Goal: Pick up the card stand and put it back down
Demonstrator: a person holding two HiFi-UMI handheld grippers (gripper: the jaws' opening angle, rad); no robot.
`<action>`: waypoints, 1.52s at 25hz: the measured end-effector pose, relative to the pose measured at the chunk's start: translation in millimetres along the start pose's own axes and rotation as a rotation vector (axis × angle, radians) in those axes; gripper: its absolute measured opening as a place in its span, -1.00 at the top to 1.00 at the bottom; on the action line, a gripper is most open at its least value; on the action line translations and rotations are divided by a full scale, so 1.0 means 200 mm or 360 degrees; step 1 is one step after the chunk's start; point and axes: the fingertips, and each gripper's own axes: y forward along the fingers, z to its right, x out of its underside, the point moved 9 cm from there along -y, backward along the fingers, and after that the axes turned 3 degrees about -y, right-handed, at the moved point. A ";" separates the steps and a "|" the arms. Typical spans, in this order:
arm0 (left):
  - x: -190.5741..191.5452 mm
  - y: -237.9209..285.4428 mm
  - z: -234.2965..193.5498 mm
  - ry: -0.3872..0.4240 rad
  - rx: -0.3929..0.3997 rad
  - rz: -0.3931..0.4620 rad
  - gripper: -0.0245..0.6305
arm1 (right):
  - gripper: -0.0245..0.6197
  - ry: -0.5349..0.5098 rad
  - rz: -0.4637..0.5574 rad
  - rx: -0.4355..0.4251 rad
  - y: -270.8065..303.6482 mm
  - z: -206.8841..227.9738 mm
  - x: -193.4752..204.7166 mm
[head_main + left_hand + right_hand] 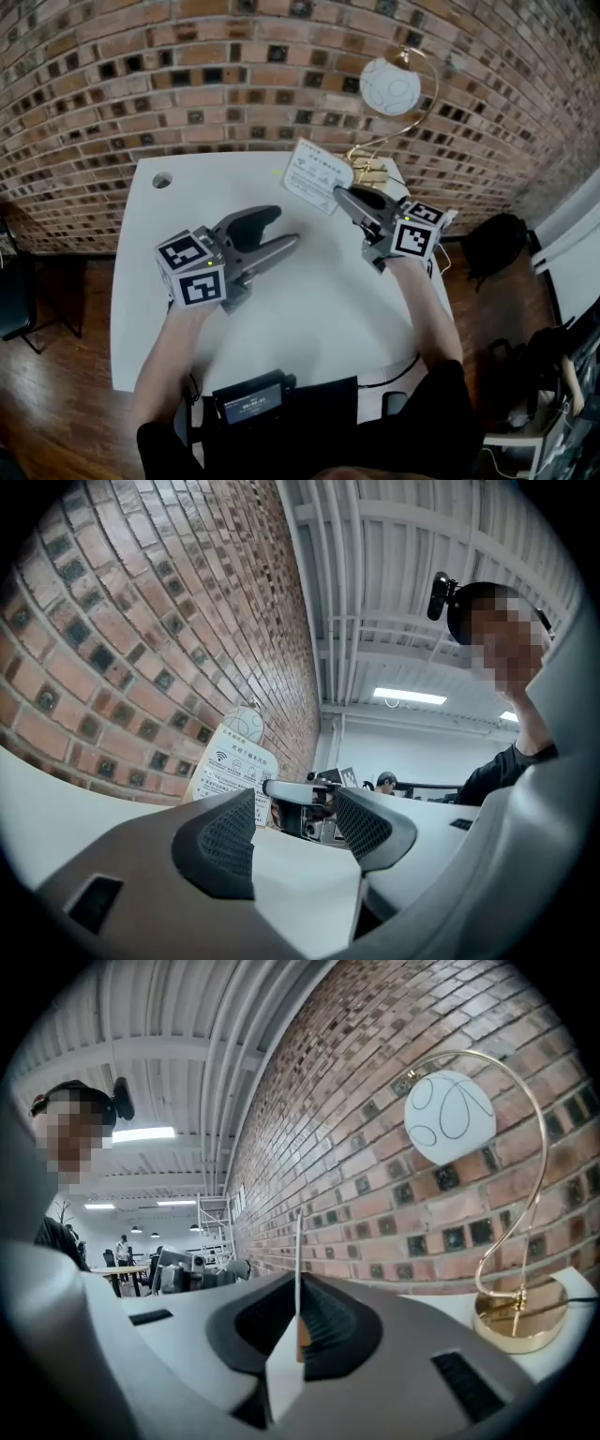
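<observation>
The card stand (317, 175) is a white printed card, tilted, at the back of the white table (309, 309). My right gripper (345, 197) is shut on it. In the right gripper view the card stand (299, 1260) shows edge-on as a thin white strip pinched between the dark pads of my right gripper (300, 1321). I cannot tell whether its foot touches the table. My left gripper (281, 230) rests on the table left of centre, open and holding nothing. From the left gripper view, the card stand (230, 761) and the right gripper (305, 803) sit beyond my left gripper (295, 832).
A gold arc lamp with a white globe (390, 86) stands just behind the card, its base (368, 169) close to the right gripper. The table has a cable hole (162, 179) at its back left. A black device (248, 403) sits at the front edge. A brick wall runs behind.
</observation>
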 end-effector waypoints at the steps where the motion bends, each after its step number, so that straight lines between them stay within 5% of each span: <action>1: 0.00 0.00 -0.02 -0.0007 -0.0009 -0.0002 0.12 | 0.83 -0.0003 -0.0007 -0.0009 0.01 0.01 0.00; 38: 0.13 0.11 -0.55 -0.0226 -0.0135 0.0017 0.12 | 0.84 -0.0103 -0.0175 -0.0343 0.54 0.69 0.16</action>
